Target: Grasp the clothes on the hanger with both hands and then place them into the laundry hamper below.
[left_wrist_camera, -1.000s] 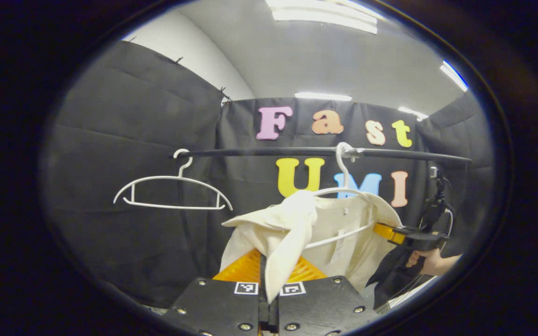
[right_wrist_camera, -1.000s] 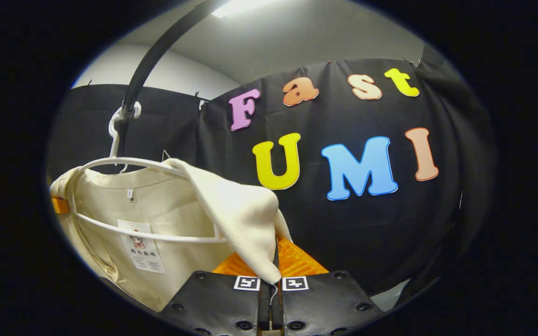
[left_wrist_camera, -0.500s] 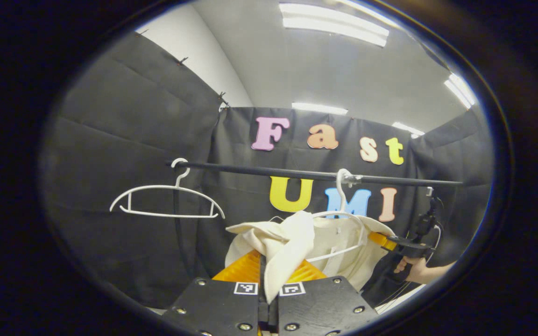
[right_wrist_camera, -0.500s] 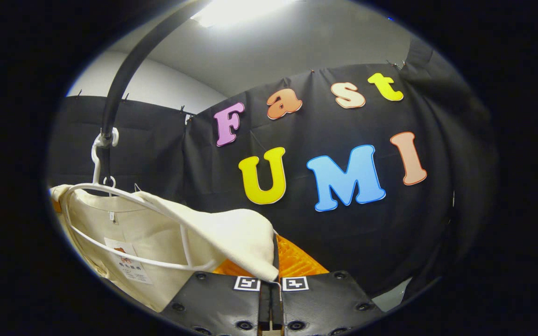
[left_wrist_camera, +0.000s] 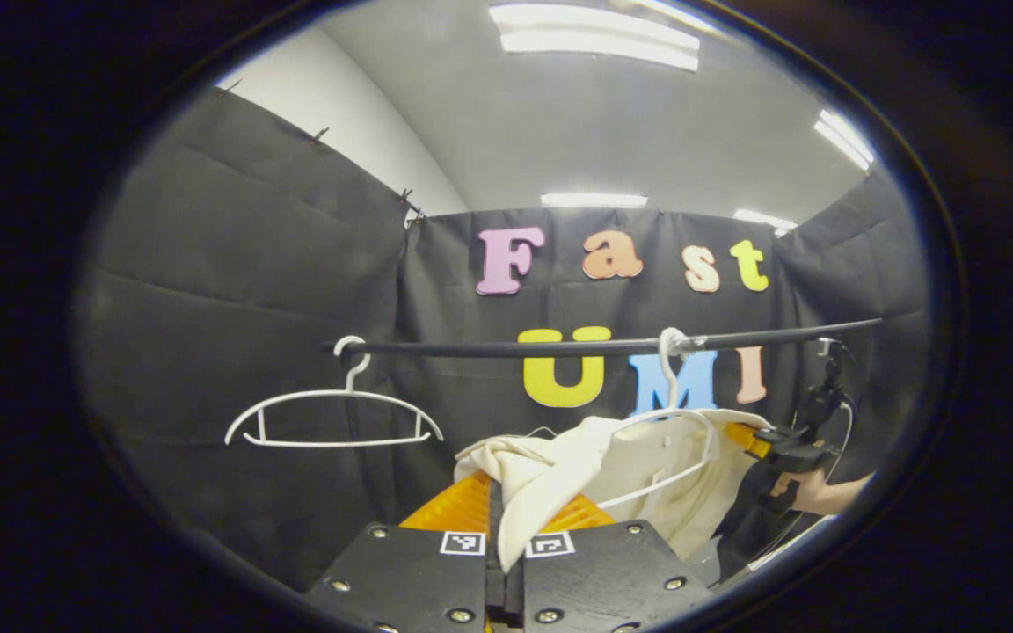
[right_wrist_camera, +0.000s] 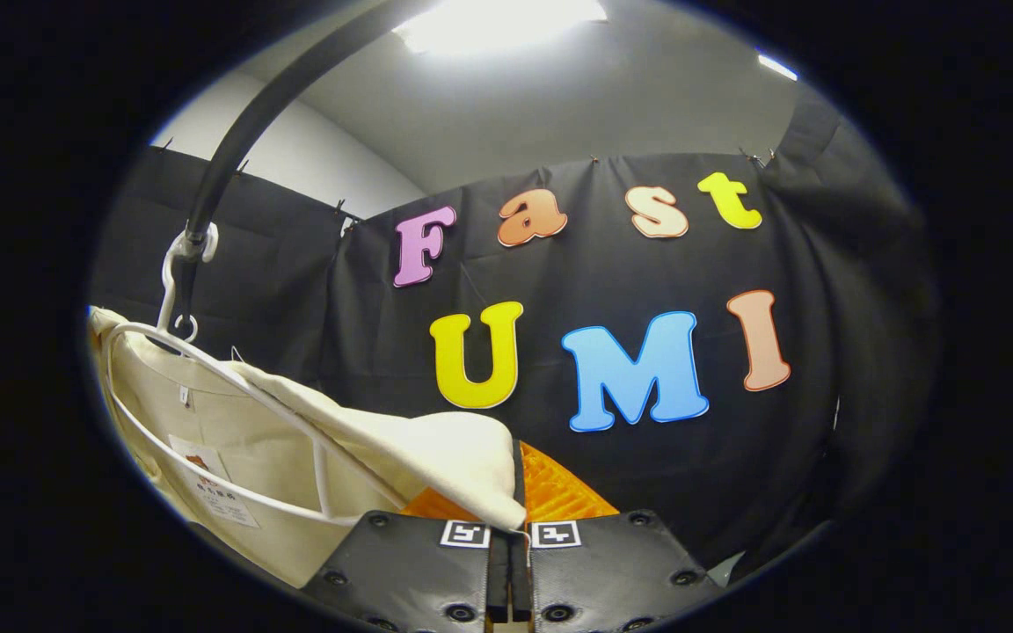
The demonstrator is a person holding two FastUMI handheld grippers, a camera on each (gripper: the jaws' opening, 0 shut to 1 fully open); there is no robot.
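Observation:
A cream garment [left_wrist_camera: 647, 475] hangs on a white hanger [left_wrist_camera: 678, 440] hooked on the black rail [left_wrist_camera: 594, 346]. In the left gripper view my left gripper [left_wrist_camera: 504, 527] is shut on one shoulder of the garment, the cloth pinched between its orange fingers [left_wrist_camera: 454, 508]. Farther right, a hand holds the right gripper [left_wrist_camera: 757, 440] at the garment's other shoulder. In the right gripper view my right gripper [right_wrist_camera: 509, 514] is shut on a fold of the cream garment [right_wrist_camera: 401, 440], drawn off the end of the tilted white hanger [right_wrist_camera: 234, 422]. The hamper is out of sight.
A second, bare white hanger [left_wrist_camera: 333, 418] hangs on the rail to the left in the left gripper view. The black rail [right_wrist_camera: 243, 123] curves overhead in the right gripper view. Black cloth walls close in the booth on all sides.
Both grippers have pulled the garment's shoulders down and outward. The hanger has tilted and the cloth has slid farther off its ends. Both grips have held.

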